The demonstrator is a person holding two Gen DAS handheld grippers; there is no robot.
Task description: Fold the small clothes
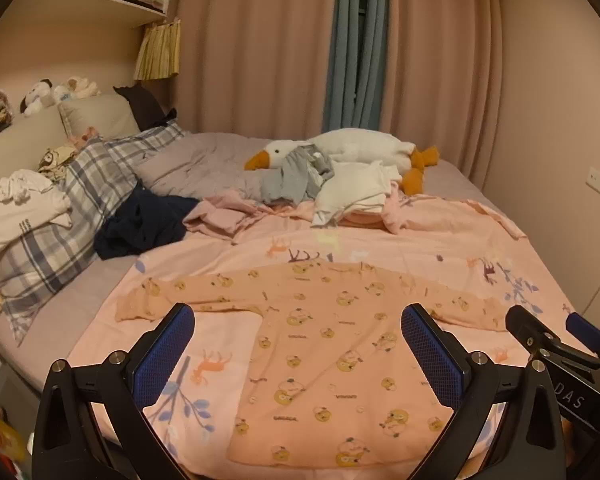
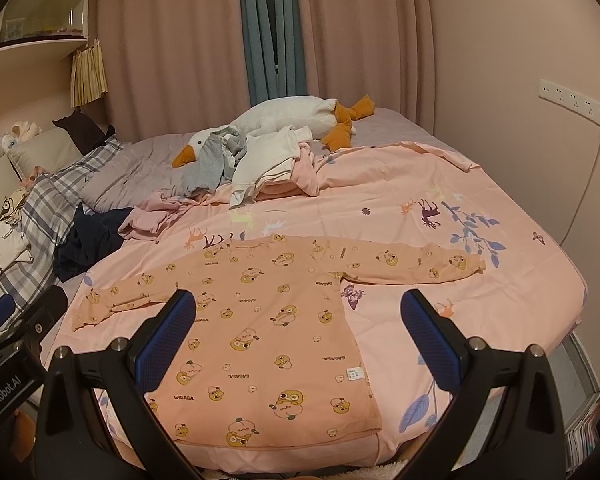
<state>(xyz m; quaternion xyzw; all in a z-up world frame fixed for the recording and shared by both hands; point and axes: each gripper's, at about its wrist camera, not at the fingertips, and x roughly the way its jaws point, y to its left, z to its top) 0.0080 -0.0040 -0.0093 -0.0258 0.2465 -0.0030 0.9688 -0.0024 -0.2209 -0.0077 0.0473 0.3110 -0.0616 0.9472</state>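
A small orange long-sleeved shirt [image 1: 324, 364] [image 2: 268, 336] with a duck print lies flat on the pink bedsheet [image 1: 440, 248] [image 2: 400, 208], both sleeves spread out sideways. My left gripper [image 1: 300, 356] hovers open above the shirt's body, nothing between its blue pads. My right gripper [image 2: 300, 344] is open too, above the shirt's lower half. In the left wrist view the right gripper [image 1: 556, 330] shows at the right edge, near the shirt's right sleeve. In the right wrist view part of the left gripper [image 2: 4, 320] shows at the left edge.
A heap of loose clothes [image 1: 320, 188] [image 2: 252, 164] lies farther back by a plush goose [image 1: 352, 148] [image 2: 288, 116]. A dark garment [image 1: 140, 224] [image 2: 88, 244] and checked pillows [image 1: 80, 200] sit on the left. Curtains and a wall bound the bed behind and right.
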